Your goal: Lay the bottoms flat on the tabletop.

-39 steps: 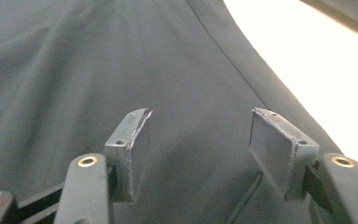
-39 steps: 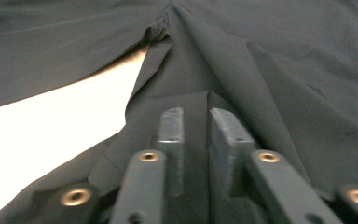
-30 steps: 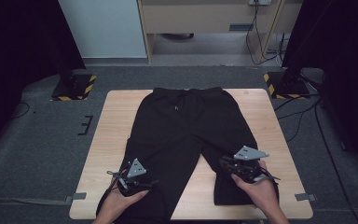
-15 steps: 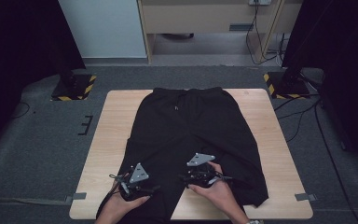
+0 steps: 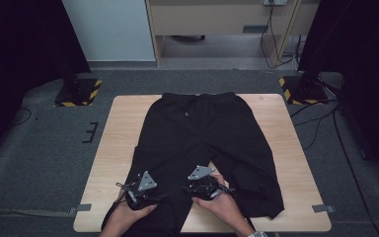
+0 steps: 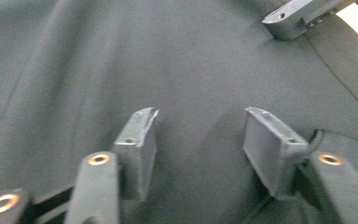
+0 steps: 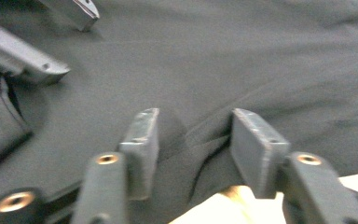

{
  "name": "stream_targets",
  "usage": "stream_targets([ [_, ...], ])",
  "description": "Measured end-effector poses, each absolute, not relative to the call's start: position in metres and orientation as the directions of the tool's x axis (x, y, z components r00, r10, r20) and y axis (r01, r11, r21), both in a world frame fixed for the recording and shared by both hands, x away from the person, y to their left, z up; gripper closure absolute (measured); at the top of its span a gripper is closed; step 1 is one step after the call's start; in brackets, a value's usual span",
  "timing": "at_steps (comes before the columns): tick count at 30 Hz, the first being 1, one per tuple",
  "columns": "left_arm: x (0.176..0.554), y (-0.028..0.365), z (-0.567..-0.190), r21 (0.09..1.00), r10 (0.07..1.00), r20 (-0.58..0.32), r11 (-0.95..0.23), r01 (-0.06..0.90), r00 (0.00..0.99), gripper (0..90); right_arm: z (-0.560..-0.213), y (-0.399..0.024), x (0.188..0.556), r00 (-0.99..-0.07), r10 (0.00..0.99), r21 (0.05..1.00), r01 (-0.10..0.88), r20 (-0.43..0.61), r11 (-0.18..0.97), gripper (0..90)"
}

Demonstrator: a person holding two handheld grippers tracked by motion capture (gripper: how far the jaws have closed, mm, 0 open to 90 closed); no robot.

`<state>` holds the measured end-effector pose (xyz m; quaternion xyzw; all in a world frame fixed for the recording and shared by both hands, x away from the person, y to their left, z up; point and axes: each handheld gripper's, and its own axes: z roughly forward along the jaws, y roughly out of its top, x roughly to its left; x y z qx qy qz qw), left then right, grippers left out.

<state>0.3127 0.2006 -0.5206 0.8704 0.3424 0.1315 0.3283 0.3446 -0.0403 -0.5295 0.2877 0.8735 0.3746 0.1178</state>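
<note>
Black trousers (image 5: 202, 128) lie flat on the wooden table (image 5: 118, 148), waistband at the far side. My left gripper (image 5: 150, 193) rests on the near end of the left leg. Its jaws (image 6: 198, 121) stand apart over smooth cloth (image 6: 74, 70) and have just been closing, with only the flat fabric under them. My right gripper (image 5: 197, 186) sits close beside it at that leg's inner edge. Its jaws (image 7: 193, 119) straddle a raised fold of the hem and have also just been closing, the pads still apart from it.
The right trouser leg (image 5: 261, 192) lies rumpled near the table's front right corner. Bare wood (image 7: 354, 182) shows beside the hem. The left gripper's jaws (image 7: 23, 51) sit near the right gripper. Dark floor and cables (image 5: 325, 123) surround the table.
My right hand has moved left from the right trouser leg to the inner edge of the left leg, next to the left gripper. The left hand has stayed put.
</note>
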Motion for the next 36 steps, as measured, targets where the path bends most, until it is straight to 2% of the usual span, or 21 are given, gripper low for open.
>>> stream_targets([
  [1, 0.314, 0.201, -0.520, 0.661, 0.683, 0.004, -0.550, 0.510, 0.731, 51.8, -0.529, -0.039, 0.345, -0.813, 0.582, 0.721, 0.410, 0.011, 0.559, 62.9],
  [4, 0.317, 0.204, -0.519, 0.657, 0.686, 0.006, -0.551, 0.514, 0.727, 64.2, -0.528, -0.035, 0.345, -0.818, 0.574, 0.716, 0.412, 0.018, 0.564, 73.3],
  [9, 0.327, 0.205, -0.517, 0.641, 0.687, 0.015, -0.564, 0.520, 0.726, 88.5, -0.527, -0.028, 0.350, -0.826, 0.564, 0.712, 0.410, 0.025, 0.570, 86.0],
  [11, 0.327, 0.206, -0.515, 0.637, 0.687, 0.035, -0.575, 0.514, 0.725, 89.6, -0.527, -0.026, 0.354, -0.826, 0.562, 0.709, 0.416, 0.033, 0.569, 88.2],
  [17, 0.317, 0.216, -0.489, 0.712, 0.695, 0.020, -0.514, 0.477, 0.719, 89.8, -0.507, -0.027, 0.358, -0.830, 0.551, 0.760, 0.410, 0.082, 0.504, 88.7],
  [22, 0.306, 0.218, -0.487, 0.697, 0.658, -0.028, -0.527, 0.486, 0.753, 89.7, -0.493, -0.031, 0.354, -0.856, 0.509, 0.775, 0.382, 0.091, 0.504, 88.7],
  [26, 0.310, 0.211, -0.491, 0.687, 0.611, -0.080, -0.538, 0.488, 0.787, 89.7, -0.497, -0.036, 0.361, -0.847, 0.522, 0.780, 0.394, 0.103, 0.486, 88.5],
  [27, 0.312, 0.209, -0.493, 0.682, 0.618, -0.070, -0.543, 0.490, 0.783, 89.7, -0.499, -0.037, 0.363, -0.840, 0.532, 0.775, 0.404, 0.104, 0.486, 88.1],
  [29, 0.319, 0.210, -0.500, 0.671, 0.642, -0.044, -0.549, 0.499, 0.766, 89.2, -0.504, -0.036, 0.367, -0.825, 0.556, 0.756, 0.426, 0.099, 0.497, 81.6],
  [30, 0.321, 0.213, -0.502, 0.674, 0.667, -0.022, -0.540, 0.503, 0.745, 85.6, -0.506, -0.036, 0.368, -0.819, 0.565, 0.751, 0.434, 0.099, 0.497, 78.1],
  [33, 0.322, 0.227, -0.501, 0.696, 0.729, 0.033, -0.508, 0.507, 0.684, 57.5, -0.503, -0.036, 0.365, -0.806, 0.585, 0.754, 0.439, 0.091, 0.488, 62.4],
  [36, 0.315, 0.248, -0.496, 0.727, 0.768, 0.028, -0.454, 0.514, 0.640, 49.3, -0.497, -0.036, 0.353, -0.817, 0.573, 0.759, 0.415, 0.068, 0.501, 54.7],
])
